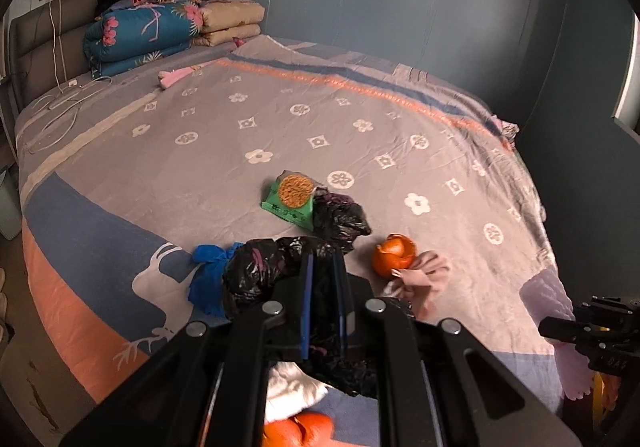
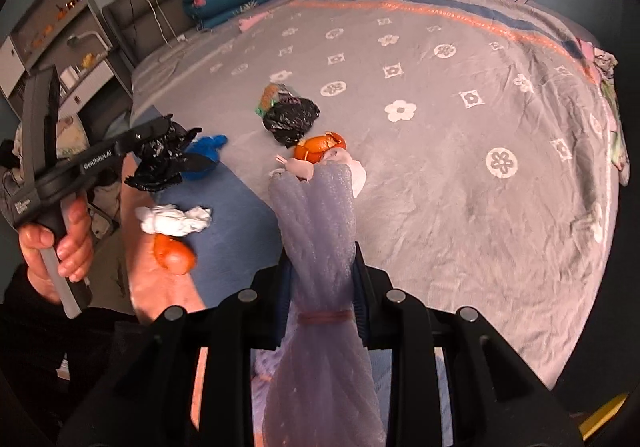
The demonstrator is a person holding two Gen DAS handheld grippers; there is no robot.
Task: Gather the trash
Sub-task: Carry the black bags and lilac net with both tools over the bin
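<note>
Gripping a crinkled black plastic bag, the left claw has its jaws closed on the glossy film above the near edge of the bed. The right claw is clamped on a lavender foam sleeve, a ribbed, soft bundle cinched by a rubber band, whose tip touches pale pink crumpled tissue. By these views the collecting looks to be barely halfway: most litter lies loose on the velvety grey flower-print bedspread, and no bin is visible. From the left wrist camera, a hollowed orange peel sits at two o'clock of the claw, a second black bag at twelve, and beyond it a green packet under a round woven orange disc. A blue rag bunches at ten o'clock. White crumpled paper and another orange scrap remain by the bed's edge.
</note>
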